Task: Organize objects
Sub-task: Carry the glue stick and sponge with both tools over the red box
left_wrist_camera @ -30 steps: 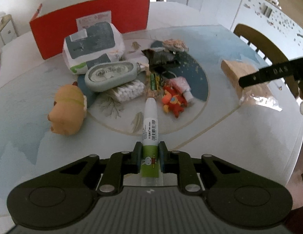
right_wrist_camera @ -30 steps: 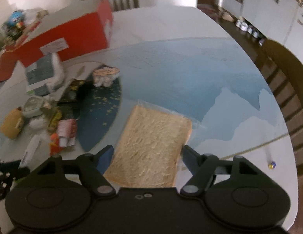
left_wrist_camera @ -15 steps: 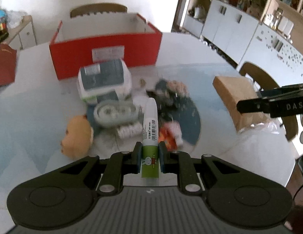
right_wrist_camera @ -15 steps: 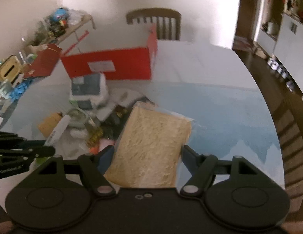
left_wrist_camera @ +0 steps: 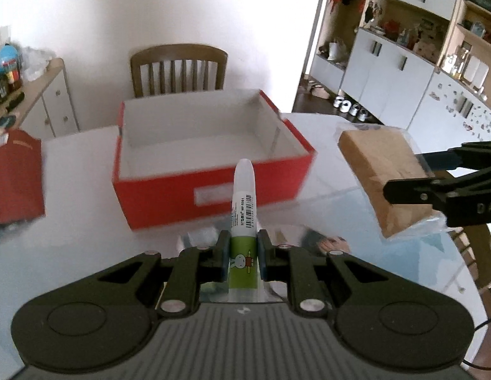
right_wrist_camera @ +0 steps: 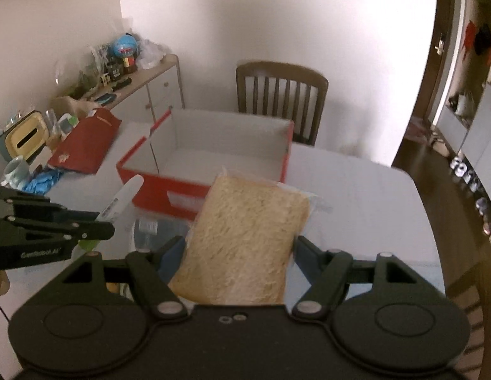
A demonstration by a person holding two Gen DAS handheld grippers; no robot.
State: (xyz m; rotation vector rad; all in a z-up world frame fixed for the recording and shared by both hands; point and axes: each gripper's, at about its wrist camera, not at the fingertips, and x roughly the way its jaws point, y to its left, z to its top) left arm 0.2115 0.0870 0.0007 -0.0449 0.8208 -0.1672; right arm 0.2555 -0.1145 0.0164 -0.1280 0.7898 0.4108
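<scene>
both claws loaded: left claw (left_wrist_camera: 243,258) clamps glue tube (left_wrist_camera: 244,209), long axis pointing at red box (left_wrist_camera: 210,145) dead ahead; right claw (right_wrist_camera: 237,253) grips bagged sponge (right_wrist_camera: 245,240), box just beyond.

Home dining room: table (left_wrist_camera: 324,171), wooden chair (left_wrist_camera: 179,69), cluttered sideboard (right_wrist_camera: 144,85).

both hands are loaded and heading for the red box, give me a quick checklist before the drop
1. Left gripper clamped on the green and white tube: ok, pads press both sides.
2. Right gripper holding the wrapped sponge-like block: ok, fingers sit against both edges.
3. Red box open with free space: ok, no lid on it, and the white inside that shows is bare.
4. Both items above the box opening: not ok, each is short of the near wall.
5. Grippers apart from each other: ok, a gap shows between them in both views.
6. Box steady on the table: cannot tell, the picture is blurred.
</scene>
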